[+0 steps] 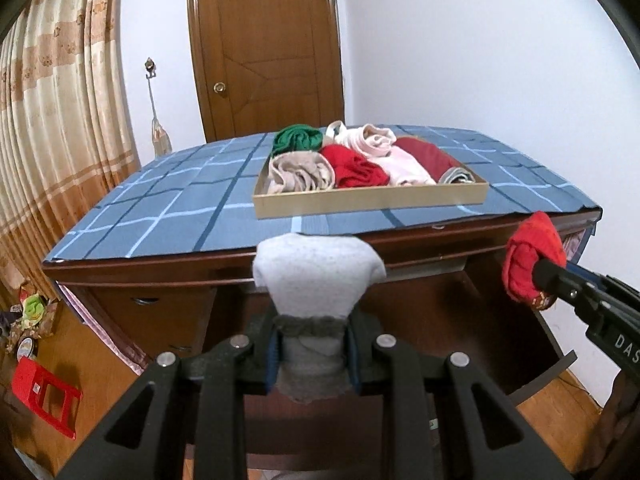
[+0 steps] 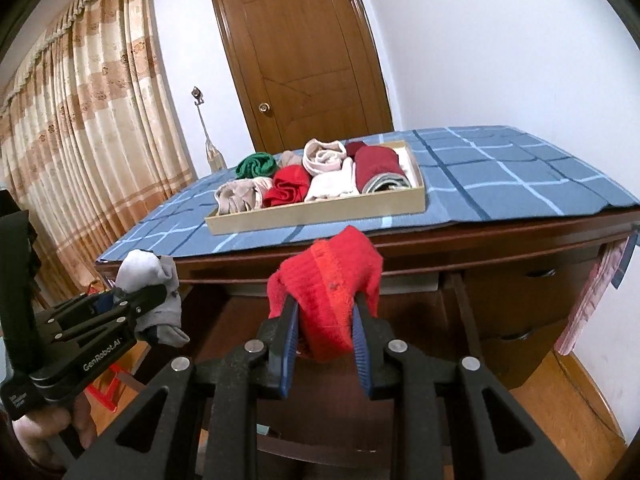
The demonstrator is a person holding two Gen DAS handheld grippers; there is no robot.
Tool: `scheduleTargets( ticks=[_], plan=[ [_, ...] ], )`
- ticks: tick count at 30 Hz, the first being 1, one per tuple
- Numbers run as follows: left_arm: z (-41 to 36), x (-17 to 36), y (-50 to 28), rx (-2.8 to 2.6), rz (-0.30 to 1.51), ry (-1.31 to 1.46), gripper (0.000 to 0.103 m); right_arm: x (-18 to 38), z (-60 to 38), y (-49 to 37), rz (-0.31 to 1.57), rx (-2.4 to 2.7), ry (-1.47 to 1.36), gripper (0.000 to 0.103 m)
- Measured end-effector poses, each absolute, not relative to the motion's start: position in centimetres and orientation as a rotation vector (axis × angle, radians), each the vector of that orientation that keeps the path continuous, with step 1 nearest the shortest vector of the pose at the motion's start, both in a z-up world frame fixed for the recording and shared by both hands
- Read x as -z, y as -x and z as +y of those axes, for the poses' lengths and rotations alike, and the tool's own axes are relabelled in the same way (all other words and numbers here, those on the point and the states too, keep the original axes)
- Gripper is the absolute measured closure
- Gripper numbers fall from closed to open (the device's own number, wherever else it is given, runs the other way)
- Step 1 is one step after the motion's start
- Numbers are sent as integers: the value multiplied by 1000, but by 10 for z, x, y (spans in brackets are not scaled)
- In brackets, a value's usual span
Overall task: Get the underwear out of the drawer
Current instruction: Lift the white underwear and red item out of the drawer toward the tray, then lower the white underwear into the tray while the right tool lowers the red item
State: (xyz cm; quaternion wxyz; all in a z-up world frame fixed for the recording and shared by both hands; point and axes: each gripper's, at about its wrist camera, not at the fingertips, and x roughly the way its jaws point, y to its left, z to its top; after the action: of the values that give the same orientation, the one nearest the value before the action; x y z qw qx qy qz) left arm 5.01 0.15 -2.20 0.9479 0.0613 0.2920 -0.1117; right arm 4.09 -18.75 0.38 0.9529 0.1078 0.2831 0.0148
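Ahead of both claws, beyond their tips: a dark wooden desk [image 1: 420, 240] under a blue checked cloth [image 1: 168, 196], carrying a shallow cardboard tray [image 1: 360, 202] packed with rolled garments in green, red, beige, pink and maroon. Farther off, a brown panelled door [image 1: 264, 40] in a white wall; away to the left of the claws, long beige patterned curtains [image 1: 52, 92]. Beneath the claws, the open drawer [image 1: 552, 364] of the desk and a wooden floor.

Left gripper [image 1: 312, 354] nearly closed, blue pads clamped on a grey rolled piece of underwear [image 1: 316, 276] held up level with the desk's front edge. Right gripper [image 2: 325, 336] likewise nearly closed, pinching a red rolled piece [image 2: 332, 288] in front of the desk edge, above the drawer.

Only in the left wrist view: a red plastic stool [image 1: 44, 396] and clutter on the floor down to the left. Only in the right wrist view: a person's hand [image 2: 48, 428] around the left gripper's handle, the drawer fronts with handles at the desk's right, a pink cloth [image 2: 588, 300] hanging off that end.
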Motion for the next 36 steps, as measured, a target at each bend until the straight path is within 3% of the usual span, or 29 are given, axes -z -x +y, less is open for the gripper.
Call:
scheduleTargets(
  ticks=[36],
  plan=[
    [-11, -27, -75, 256, 507, -116, 79, -53, -186, -60, 470, -46, -207, 76]
  ],
)
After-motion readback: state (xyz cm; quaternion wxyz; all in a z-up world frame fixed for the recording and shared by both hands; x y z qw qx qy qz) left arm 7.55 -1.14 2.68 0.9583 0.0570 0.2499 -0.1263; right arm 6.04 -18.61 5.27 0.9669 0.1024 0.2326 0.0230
